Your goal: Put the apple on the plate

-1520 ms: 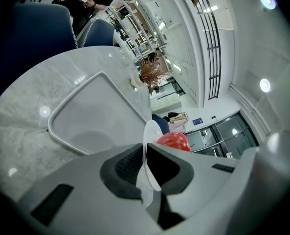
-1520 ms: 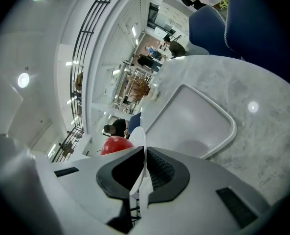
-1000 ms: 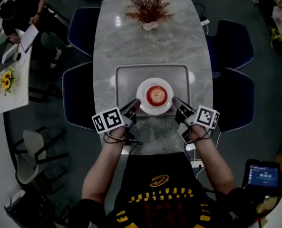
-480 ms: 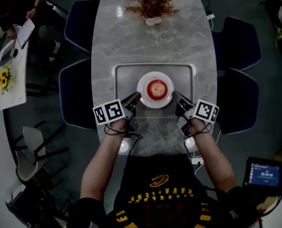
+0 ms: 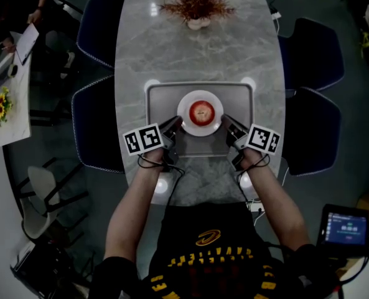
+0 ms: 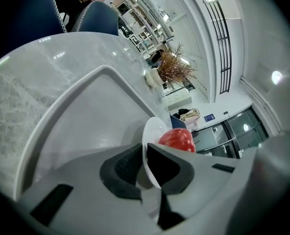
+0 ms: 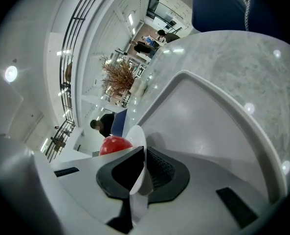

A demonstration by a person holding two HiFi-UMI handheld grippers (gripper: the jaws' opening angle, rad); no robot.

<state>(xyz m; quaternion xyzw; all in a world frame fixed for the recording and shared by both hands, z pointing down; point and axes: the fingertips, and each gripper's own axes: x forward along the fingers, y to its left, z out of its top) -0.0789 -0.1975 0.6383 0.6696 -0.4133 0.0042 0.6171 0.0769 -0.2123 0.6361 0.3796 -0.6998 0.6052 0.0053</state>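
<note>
A red apple (image 5: 201, 112) sits on a white plate (image 5: 216, 104), over the grey tray (image 5: 159, 101). My left gripper (image 5: 178, 126) is shut on the plate's left rim and my right gripper (image 5: 225, 123) on its right rim. In the left gripper view the plate's rim (image 6: 147, 136) stands edge-on between the jaws of the left gripper (image 6: 145, 168), with the apple (image 6: 178, 139) behind. The right gripper view shows the same: the rim (image 7: 138, 137) pinched by the right gripper (image 7: 144, 173), the apple (image 7: 114, 144) beyond. I cannot tell if the plate rests on the tray or hangs just above it.
The tray lies on an oval marble table (image 5: 196, 48). A vase of dried branches (image 5: 195, 5) stands at the far end. Dark blue chairs (image 5: 96, 123) flank both sides. A person (image 5: 10, 5) sits at another table at the upper left.
Both grippers have carried the plate with the apple away from me, from the tray's near edge to its middle. Their hold on the rim is the same.
</note>
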